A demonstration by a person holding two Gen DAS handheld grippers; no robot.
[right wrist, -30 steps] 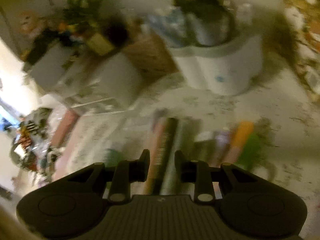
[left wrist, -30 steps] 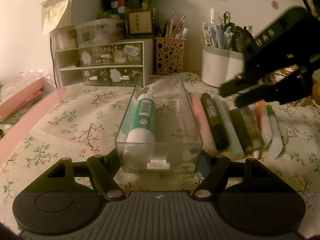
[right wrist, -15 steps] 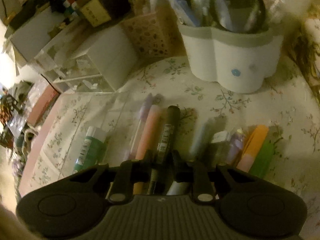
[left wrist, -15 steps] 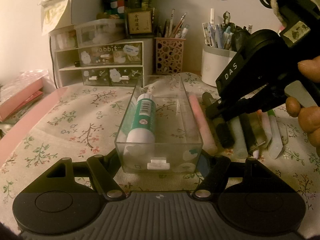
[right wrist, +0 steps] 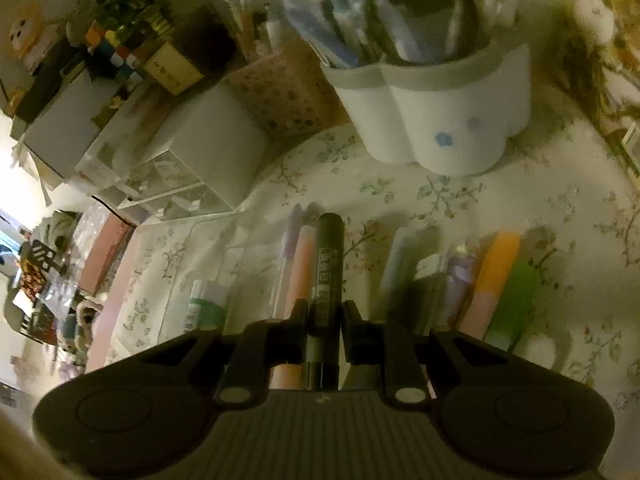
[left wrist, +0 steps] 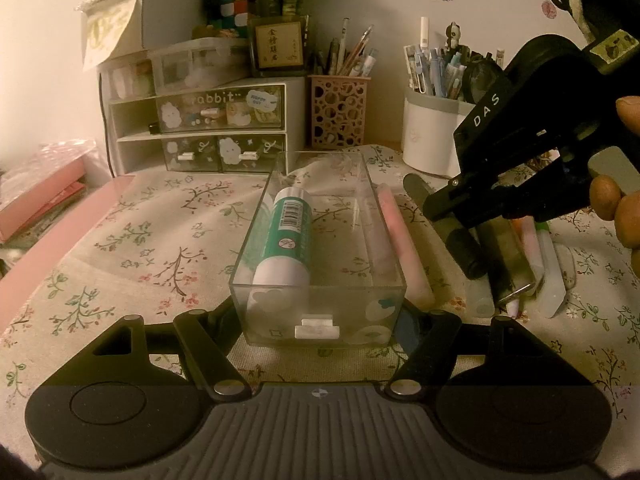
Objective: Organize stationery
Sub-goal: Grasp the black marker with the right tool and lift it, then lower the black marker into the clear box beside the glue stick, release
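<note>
Left wrist view: the left tongs (left wrist: 320,316) pinch the near end of a clear drawer box (left wrist: 318,264), one finger on each side wall, the box resting on the flowered bench (left wrist: 132,248).
Box contents: a green-and-white glue stick (left wrist: 286,240) lies lengthwise inside, towards the left wall.
Row beside the box: a pink marker (left wrist: 404,248) lies just outside the right wall; further right lie a dark marker (left wrist: 466,254), then paler pens and highlighters (left wrist: 554,272), all roughly parallel on the bench.
Right tongs, seen from the left: the right tongs (left wrist: 438,210) reach down onto the dark marker, with a person's fingers (left wrist: 608,200) on the handle.
Right wrist view: the right tongs (right wrist: 325,320) have just been closing; their two fingers now press either side of the dark marker (right wrist: 329,268), which lies between the pink marker (right wrist: 298,276) and a gap in the row. The view is somewhat blurred.
Further right in this view: orange (right wrist: 498,276) and green (right wrist: 516,304) highlighters lie side by side.
Back of the bench: a white pen pot (left wrist: 434,136), a perforated pen cup (left wrist: 338,112) and a small drawer unit (left wrist: 204,132) stand well behind the box.
</note>
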